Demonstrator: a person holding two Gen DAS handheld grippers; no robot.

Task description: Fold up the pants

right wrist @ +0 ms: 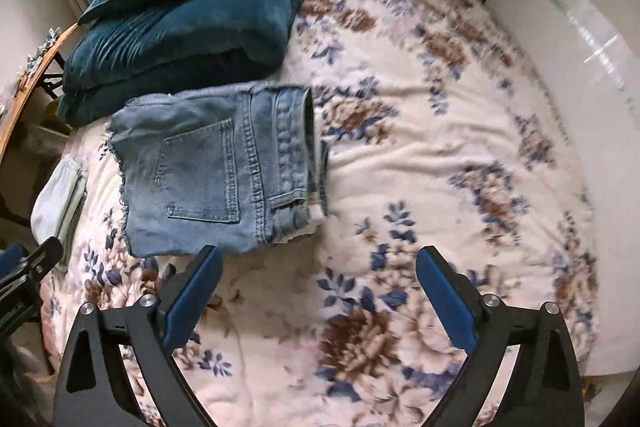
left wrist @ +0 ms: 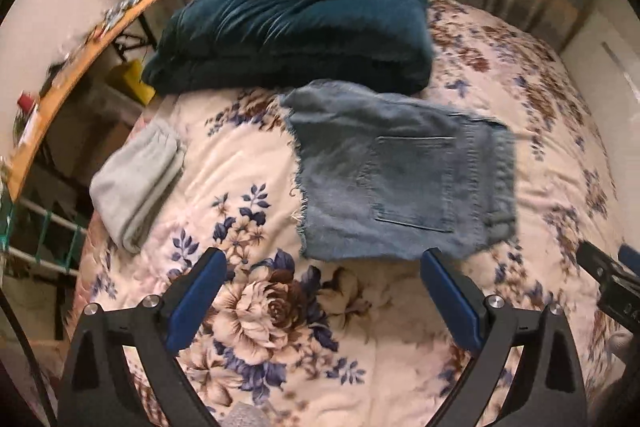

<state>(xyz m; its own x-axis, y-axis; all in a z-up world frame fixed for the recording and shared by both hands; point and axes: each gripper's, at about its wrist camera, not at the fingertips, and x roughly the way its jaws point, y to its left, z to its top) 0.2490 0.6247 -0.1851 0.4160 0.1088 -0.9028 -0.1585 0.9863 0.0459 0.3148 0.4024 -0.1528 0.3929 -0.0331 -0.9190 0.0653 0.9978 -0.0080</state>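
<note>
A pair of blue denim shorts (left wrist: 396,179) lies folded in half on the floral bedspread (left wrist: 280,307), back pocket up, frayed hem to the left. It also shows in the right wrist view (right wrist: 216,171), waistband to the right. My left gripper (left wrist: 324,267) is open and empty, just in front of the shorts' near edge. My right gripper (right wrist: 320,263) is open and empty, near the shorts' near right corner; its left finger (right wrist: 196,291) almost reaches the denim. The right gripper's tip shows at the left wrist view's right edge (left wrist: 612,275).
A folded teal quilt with a pillow (left wrist: 296,27) lies behind the shorts. A folded grey garment (left wrist: 136,183) lies at the bed's left edge. A wooden table (left wrist: 72,75) with clutter stands left of the bed. A white wall (right wrist: 580,67) borders the bed's right side.
</note>
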